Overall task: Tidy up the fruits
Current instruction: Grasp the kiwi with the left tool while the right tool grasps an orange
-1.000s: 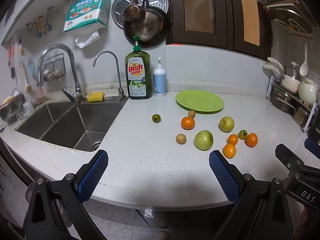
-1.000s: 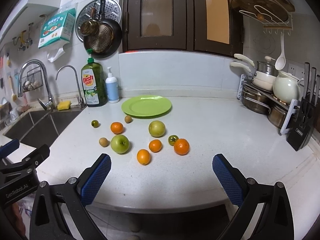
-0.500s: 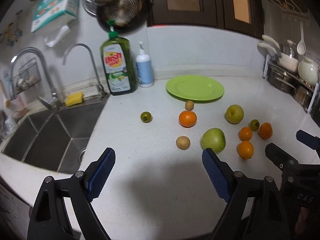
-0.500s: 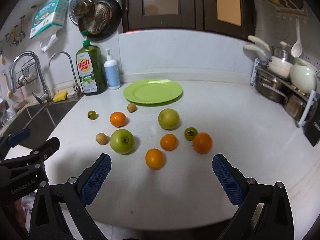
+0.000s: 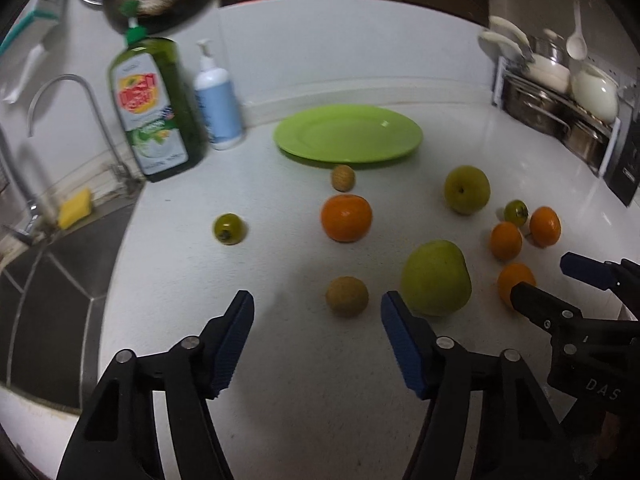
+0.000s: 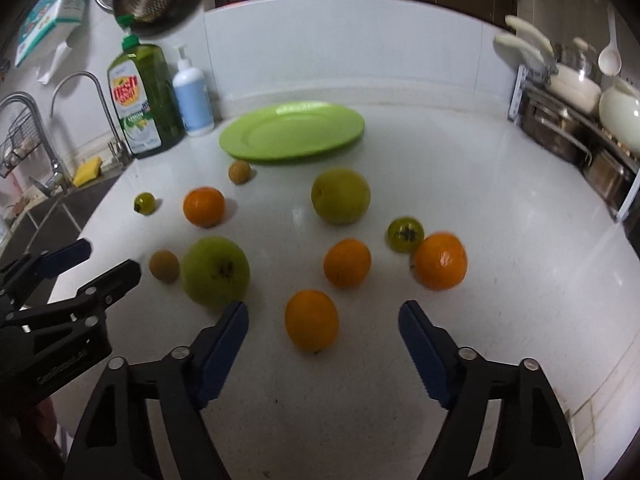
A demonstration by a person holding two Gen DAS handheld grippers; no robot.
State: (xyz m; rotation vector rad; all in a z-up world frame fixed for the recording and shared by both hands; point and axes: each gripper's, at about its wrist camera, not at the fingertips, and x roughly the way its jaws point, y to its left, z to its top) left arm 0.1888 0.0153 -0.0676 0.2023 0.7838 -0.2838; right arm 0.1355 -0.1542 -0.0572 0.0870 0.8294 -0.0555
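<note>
Blue-padded fingers (image 5: 240, 344) of the left gripper (image 5: 318, 340) stand apart and are closing, with nothing pinched between them. From the left wrist view, they hover low over a white countertop (image 5: 304, 392). Just ahead of the gap lies a small brown fruit (image 5: 346, 296), not yet between the pads. Touching distance to its right sits a large green apple (image 5: 436, 278), just beside the right-hand fingertip. Farther back are a big orange (image 5: 346, 218), a second small brown fruit (image 5: 343, 178) and an empty green plate (image 5: 348, 134) near the wall. A small green fruit (image 5: 229, 229) lies alone toward the sink (image 5: 44, 300). On the right are a yellow-green apple (image 5: 467, 190) and three small oranges around another small green fruit. A dish soap bottle (image 5: 154, 110) and a pump bottle (image 5: 218, 104) stand left of the plate. The right gripper (image 5: 560, 280) enters at the right edge.

From the right wrist view, the right gripper's (image 6: 322, 320) fingers are also apart and closing, gripping nothing. A small orange (image 6: 311, 320) lies on the counter between the fingertips, nearer the left pad, with no pad touching it. Beyond it sit two more oranges (image 6: 347, 263), the green apple (image 6: 215, 270) at left, and the plate (image 6: 292, 130) well behind. The left gripper (image 6: 100, 264) shows at the left edge.
</note>
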